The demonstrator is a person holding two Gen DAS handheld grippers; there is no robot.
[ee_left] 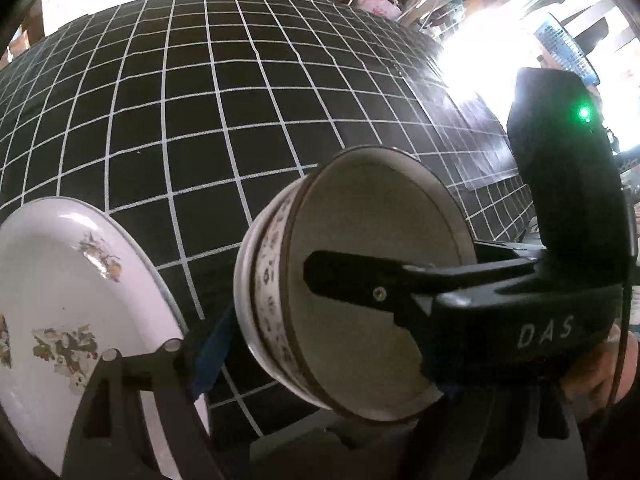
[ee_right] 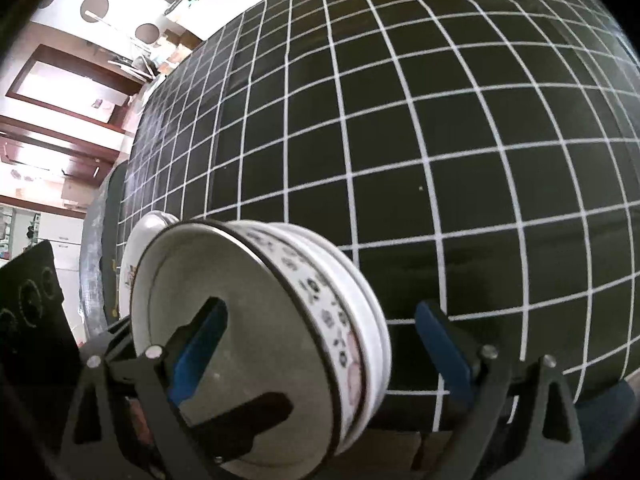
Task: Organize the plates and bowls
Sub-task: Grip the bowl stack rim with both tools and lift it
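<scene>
Nearest the right wrist camera, the right claw (ee_right: 320, 312) stands spread wide around a bowl (ee_right: 260, 340) held in the air on its side. One blue pad (ee_right: 200, 344) sits inside the bowl's mouth. The other pad (ee_right: 440, 344) stands apart from the bowl's foot, with table showing in the gap.

The bowl is pale grey inside, with a dark brown rim, a white outer band of small dark flowers, and a ridged white foot.

From the left wrist camera, the left claw (ee_left: 328, 356) shows only one finger, its blue pad (ee_left: 214, 344) right at the bowl's foot. The bowl and the right claw hide its other finger, so I cannot tell whether this claw is clenched or released. A second black finger (ee_right: 256, 408) also reaches into the bowl's mouth.

Just beside the bowl, at the table's near edge, is a white plate (ee_left: 60, 280) with a thin dark rim and worn floral prints.

Beyond them the table (ee_left: 200, 120), covered in black cloth with a white grid, runs bare to its far edge.

Past that edge are household clutter, a blue basket (ee_left: 564, 48) and a glaring window.
</scene>
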